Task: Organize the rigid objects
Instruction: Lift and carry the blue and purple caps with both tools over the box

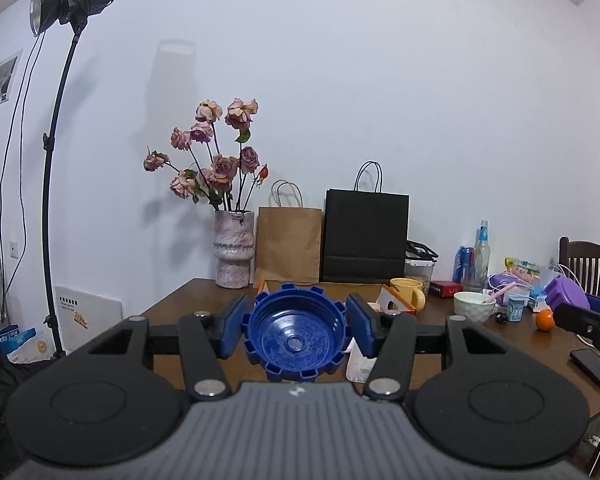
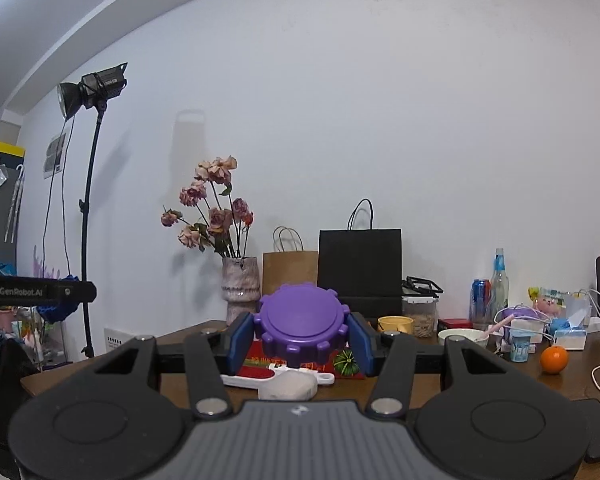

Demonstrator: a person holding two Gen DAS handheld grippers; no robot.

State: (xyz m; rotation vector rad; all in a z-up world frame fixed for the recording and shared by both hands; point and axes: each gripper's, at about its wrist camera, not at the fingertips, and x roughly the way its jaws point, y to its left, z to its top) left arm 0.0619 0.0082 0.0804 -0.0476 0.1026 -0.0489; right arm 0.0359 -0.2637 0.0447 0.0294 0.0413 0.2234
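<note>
My left gripper is shut on a blue toothed plastic lid, hollow side facing the camera, held above the wooden table. My right gripper is shut on a purple toothed lid, flat top facing the camera, held above the table. The purple lid and right gripper also show at the right edge of the left wrist view. The left gripper shows at the left edge of the right wrist view.
On the table stand a vase of dried roses, brown and black paper bags, a yellow mug, a white bowl, an orange, bottles, a phone. A white scoop and red packet lie under the right gripper. A light stand stands left.
</note>
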